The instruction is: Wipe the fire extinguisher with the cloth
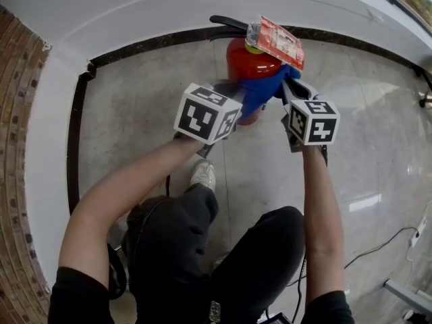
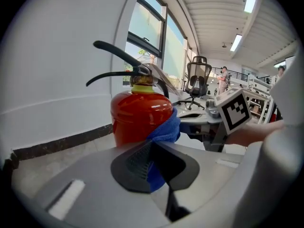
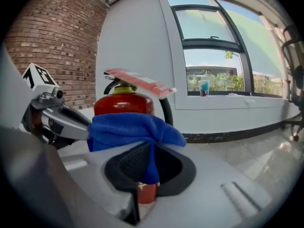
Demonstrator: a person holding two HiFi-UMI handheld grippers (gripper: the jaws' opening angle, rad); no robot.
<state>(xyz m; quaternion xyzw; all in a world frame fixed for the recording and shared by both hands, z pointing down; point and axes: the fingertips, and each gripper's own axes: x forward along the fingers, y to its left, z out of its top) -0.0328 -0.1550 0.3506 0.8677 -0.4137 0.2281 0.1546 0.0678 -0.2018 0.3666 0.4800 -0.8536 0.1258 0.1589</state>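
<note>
Cloth [image 3: 128, 127] is clamped at either end by left gripper [image 2: 151, 167] and right gripper [image 3: 151, 167], wrapped against the fire extinguisher [image 1: 248, 63] standing on the floor by the wall; best pulled taut and drawn side to side.

- The fire extinguisher [image 1: 246, 63] is a red cylinder that stands upright on the floor [image 1: 148, 100], close to the wall [image 1: 135, 12]. It has black lever handles and a yellow-green collar at its neck. A red-and-white tag [image 1: 277, 42] in a clear sleeve lies across its top.
- The cloth [image 1: 260, 90] is blue and soft-piled. It is stretched against the cylinder's upper body, just under the shoulder. One end is pinched in the left gripper [image 2: 152, 160], the other in the right gripper [image 3: 149, 163].
</note>
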